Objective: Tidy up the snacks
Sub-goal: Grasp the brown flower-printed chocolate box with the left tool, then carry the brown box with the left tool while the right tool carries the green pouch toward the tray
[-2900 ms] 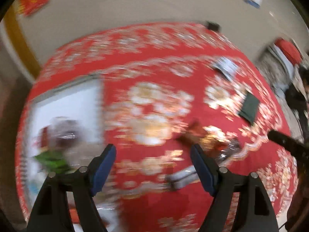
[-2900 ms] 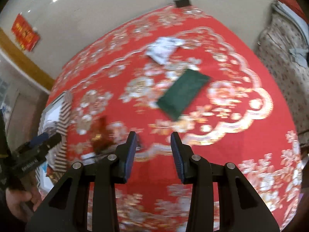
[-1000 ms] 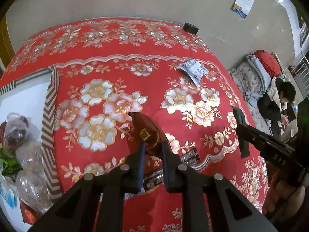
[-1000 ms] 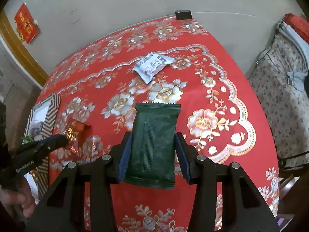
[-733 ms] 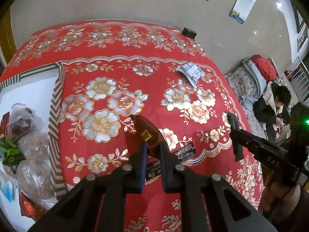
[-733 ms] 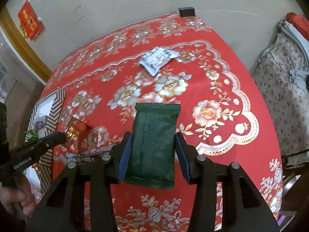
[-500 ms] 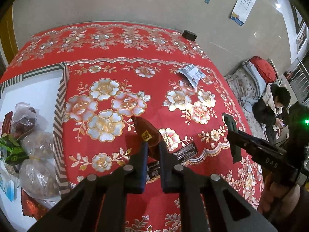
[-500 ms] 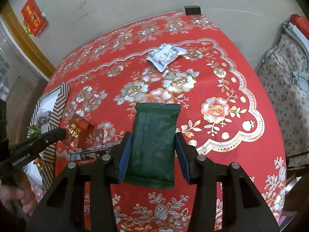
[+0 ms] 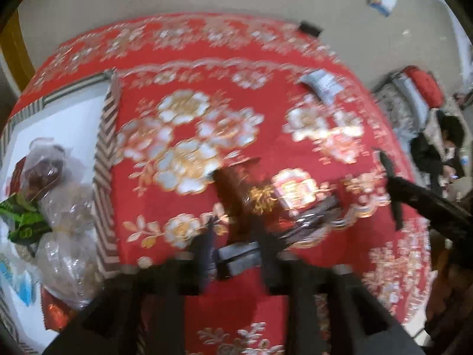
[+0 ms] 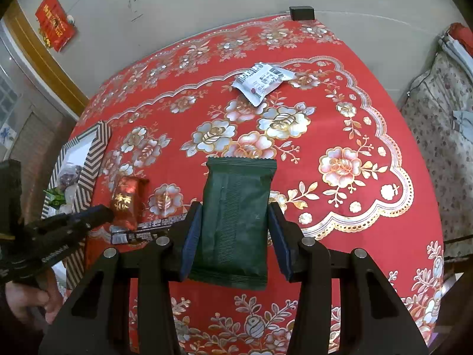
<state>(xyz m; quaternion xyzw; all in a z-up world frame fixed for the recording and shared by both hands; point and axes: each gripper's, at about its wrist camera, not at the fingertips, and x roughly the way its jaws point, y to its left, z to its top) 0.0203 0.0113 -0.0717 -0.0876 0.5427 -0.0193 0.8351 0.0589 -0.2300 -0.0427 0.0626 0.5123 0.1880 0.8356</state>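
Right gripper [image 10: 235, 232] clamps the green packet [image 10: 236, 222], left gripper [image 9: 236, 245] pinches the red-brown packet [image 9: 236, 195], striped box [image 10: 88, 159] at nine o'clock.

right gripper [image 10: 235, 233] clamping green packet [image 10: 236, 222]

Matt green packet [image 10: 236, 222], glossy tablecloth [image 10: 340, 124]

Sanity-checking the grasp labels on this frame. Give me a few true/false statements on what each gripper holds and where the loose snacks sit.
1. The right gripper is clamped on the dark green packet. True.
2. The white packet lies in the striped box. False: it lies on the red tablecloth.
3. The left gripper is beside a red-and-gold packet. True.
4. The striped box holds nothing. False: bagged snacks lie inside.
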